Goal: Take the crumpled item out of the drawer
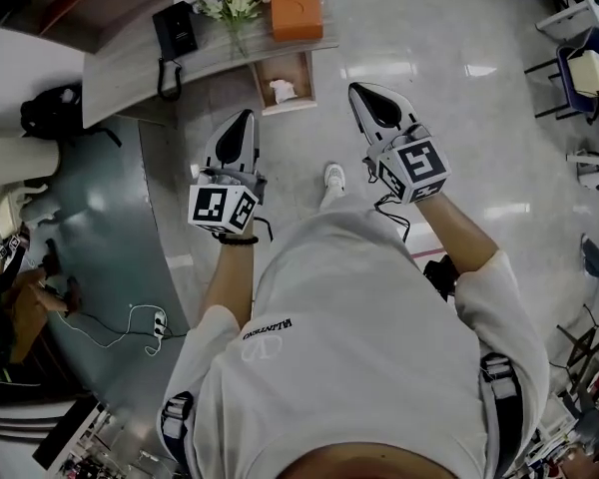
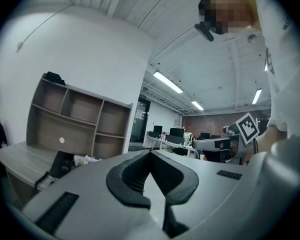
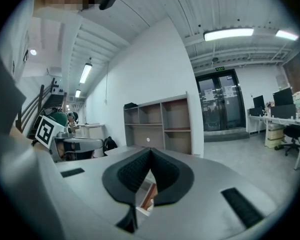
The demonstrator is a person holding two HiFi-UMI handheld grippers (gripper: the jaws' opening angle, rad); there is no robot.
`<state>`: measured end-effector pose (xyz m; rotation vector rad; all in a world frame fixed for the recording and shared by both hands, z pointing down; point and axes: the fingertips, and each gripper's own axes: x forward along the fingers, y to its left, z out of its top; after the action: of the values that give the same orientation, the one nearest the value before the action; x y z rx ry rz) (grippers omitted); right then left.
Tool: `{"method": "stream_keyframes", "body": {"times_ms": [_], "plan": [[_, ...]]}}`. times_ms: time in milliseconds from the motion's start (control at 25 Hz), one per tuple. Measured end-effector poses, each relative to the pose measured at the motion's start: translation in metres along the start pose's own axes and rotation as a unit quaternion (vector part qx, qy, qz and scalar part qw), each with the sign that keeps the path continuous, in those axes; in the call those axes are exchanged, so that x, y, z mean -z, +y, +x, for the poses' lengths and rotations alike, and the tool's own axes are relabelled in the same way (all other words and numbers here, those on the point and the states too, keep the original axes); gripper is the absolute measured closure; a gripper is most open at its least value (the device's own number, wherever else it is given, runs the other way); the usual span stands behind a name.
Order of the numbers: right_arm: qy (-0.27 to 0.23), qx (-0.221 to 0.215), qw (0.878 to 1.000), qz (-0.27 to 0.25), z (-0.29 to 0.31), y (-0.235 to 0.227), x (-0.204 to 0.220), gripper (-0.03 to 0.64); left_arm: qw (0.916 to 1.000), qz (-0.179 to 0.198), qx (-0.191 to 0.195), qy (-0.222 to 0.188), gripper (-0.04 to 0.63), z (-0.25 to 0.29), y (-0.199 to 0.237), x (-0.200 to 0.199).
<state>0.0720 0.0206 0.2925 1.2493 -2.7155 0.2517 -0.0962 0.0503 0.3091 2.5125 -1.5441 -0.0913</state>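
In the head view a wooden drawer (image 1: 305,76) stands pulled out from the curved grey desk (image 1: 120,83). A crumpled white item (image 1: 283,91) lies inside it. My left gripper (image 1: 247,116) hangs shut and empty over the floor, just below and left of the drawer. My right gripper (image 1: 355,89) is also shut with nothing in it, a little right of the drawer. In the left gripper view the left gripper (image 2: 150,153) has its tips touching. The right gripper (image 3: 150,150) in its own view shows the drawer's wooden edge (image 3: 149,197) through the slit below its tips.
On the desk stand a black phone (image 1: 175,30), white flowers (image 1: 235,0) and an orange box (image 1: 297,4). A black bag (image 1: 50,108) sits at the left. A power strip (image 1: 158,323) with cable lies on the floor. Office chairs (image 1: 584,73) stand at the right. A wooden shelf unit (image 2: 75,119) backs the desk.
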Motion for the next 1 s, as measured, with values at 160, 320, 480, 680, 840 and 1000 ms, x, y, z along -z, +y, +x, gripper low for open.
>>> {"method": "stream_keyframes", "body": {"times_ms": [160, 320, 480, 680, 840, 1000], "plan": [[0.026, -0.031, 0.999, 0.003, 0.026, -0.015, 0.023, 0.618, 0.9987, -0.023, -0.032, 0.034, 0.595, 0.030, 0.014, 0.034], [0.050, -0.052, 0.997, 0.025, 0.050, -0.028, 0.054, 0.618, 0.9958, -0.044, -0.049, 0.064, 0.595, 0.054, 0.025, 0.069], [0.076, -0.073, 0.994, 0.040, 0.076, -0.035, 0.090, 0.618, 0.9914, -0.065, -0.048, 0.103, 0.595, 0.074, 0.029, 0.106], [0.104, -0.090, 0.989, 0.053, 0.113, -0.035, 0.139, 0.618, 0.9861, -0.084, -0.047, 0.136, 0.595, 0.092, 0.040, 0.144], [0.123, -0.095, 0.986, 0.066, 0.142, -0.035, 0.163, 0.618, 0.9847, -0.080, -0.053, 0.146, 0.595, 0.108, 0.053, 0.162], [0.134, -0.091, 0.984, 0.075, 0.169, -0.038, 0.186, 0.618, 0.9819, -0.073, -0.050, 0.168, 0.595, 0.123, 0.066, 0.191]]}}
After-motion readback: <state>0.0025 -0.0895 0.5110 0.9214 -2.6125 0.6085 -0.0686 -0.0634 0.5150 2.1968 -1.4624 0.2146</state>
